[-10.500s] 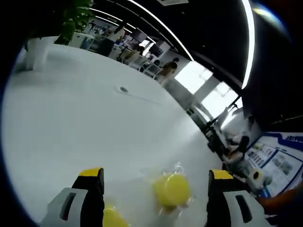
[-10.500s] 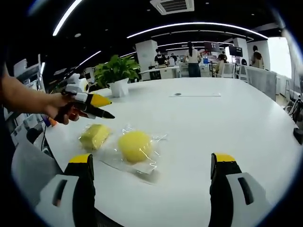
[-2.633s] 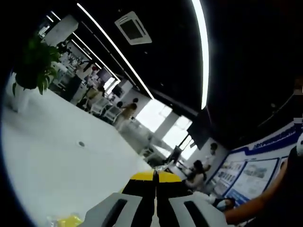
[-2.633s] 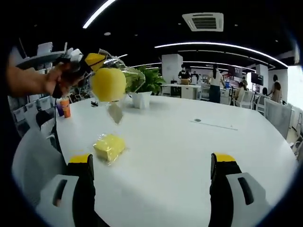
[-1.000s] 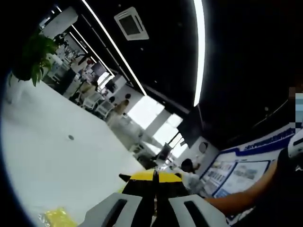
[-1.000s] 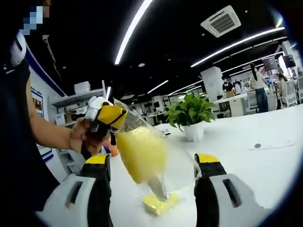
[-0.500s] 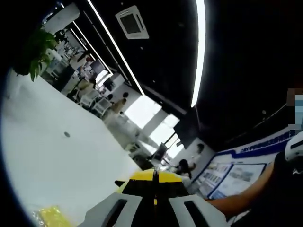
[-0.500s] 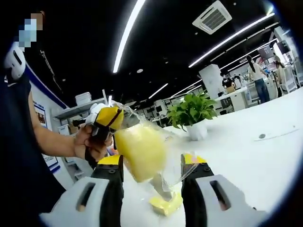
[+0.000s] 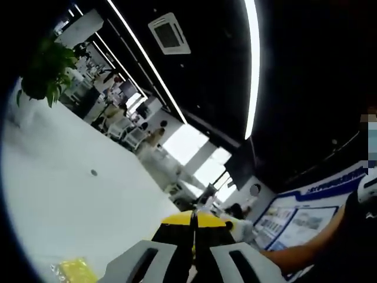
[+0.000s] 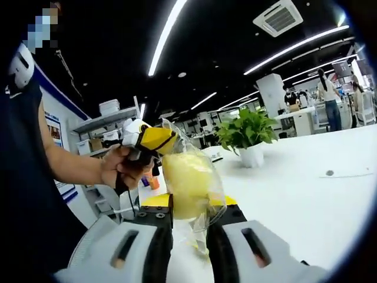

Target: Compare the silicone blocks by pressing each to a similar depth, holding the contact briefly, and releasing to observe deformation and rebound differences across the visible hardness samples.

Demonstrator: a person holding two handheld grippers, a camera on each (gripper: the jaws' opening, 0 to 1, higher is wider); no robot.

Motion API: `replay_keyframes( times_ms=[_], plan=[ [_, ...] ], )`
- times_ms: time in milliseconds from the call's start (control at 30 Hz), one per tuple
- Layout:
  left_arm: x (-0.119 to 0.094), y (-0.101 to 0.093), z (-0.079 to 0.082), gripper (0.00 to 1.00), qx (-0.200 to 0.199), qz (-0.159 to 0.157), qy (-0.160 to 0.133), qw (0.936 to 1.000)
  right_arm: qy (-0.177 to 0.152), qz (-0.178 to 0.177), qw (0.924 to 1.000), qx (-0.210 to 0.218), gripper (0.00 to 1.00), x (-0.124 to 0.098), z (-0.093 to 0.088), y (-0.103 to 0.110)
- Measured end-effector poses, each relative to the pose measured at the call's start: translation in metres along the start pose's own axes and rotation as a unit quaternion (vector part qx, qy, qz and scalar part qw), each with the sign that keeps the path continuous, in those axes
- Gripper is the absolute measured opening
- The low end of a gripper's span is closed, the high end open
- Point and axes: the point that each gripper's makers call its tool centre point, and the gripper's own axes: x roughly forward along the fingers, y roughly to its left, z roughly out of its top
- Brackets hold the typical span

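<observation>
**Bagged round block squeezed by the right gripper**

In the right gripper view, the right gripper point(image 10: 188, 215) is seen nearly closed, its two jaws pressed against the lower part of a round yellow block point(image 10: 187, 183) wrapped in a clear bag point(image 10: 203, 221). The block bulges up above the jaw tips, and the loose end of the bag hangs down between the jaws.

The left gripper point(image 10: 154, 140) is seen up and to the left of the right gripper's jaws, held in a hand point(image 10: 122, 167). Its yellow tips are closed on the top of the bag, so that the block hangs in the air just below them. In the left gripper view, the left gripper point(image 9: 192, 221) has its jaws drawn together with no gap visible between the yellow tips; the bag itself cannot be made out there.

A second, flat yellow block point(image 9: 75, 271) in its own clear wrapping lies on the white bench point(image 9: 65, 194), low and to the left of the left gripper's jaws and well apart from them.

A potted plant point(image 10: 247, 138) stands on the bench beyond the right gripper, to the right of the squeezed block. Far behind it, people are seen standing at desks.
</observation>
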Motion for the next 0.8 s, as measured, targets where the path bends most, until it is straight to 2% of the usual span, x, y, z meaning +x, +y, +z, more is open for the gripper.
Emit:
replay_keyframes(
  times_ms=[200,433,533,667,733,800],
  plan=[
    [-0.006,0.004,-0.006,0.0,0.008,0.013,0.005,0.9999,0.038,0.004,0.9981,0.049,0.09,-0.003,-0.006,0.006],
    [-0.012,0.006,-0.009,0.0,0.023,0.027,0.006,0.9993,0.074,0.016,0.9962,0.042,0.05,-0.004,-0.008,0.012],
    [-0.013,0.007,-0.012,0.0,0.055,0.034,0.01,0.9978,0.086,0.015,0.9955,0.037,0.03,-0.004,-0.01,0.012],
    [-0.016,0.004,-0.016,0.0,0.069,0.031,0.012,0.997,0.099,0.019,0.9942,0.038,0.02,-0.006,-0.012,0.015],
    [-0.017,0.006,-0.018,0.0,0.112,0.04,0.011,0.9928,0.105,0.022,0.9934,0.04,0.01,-0.007,-0.015,0.016],
    [-0.017,0.004,-0.02,0.0,0.141,0.036,0.011,0.9893,0.108,0.023,0.9935,0.025,0.0,-0.008,-0.016,0.017]
  ],
)
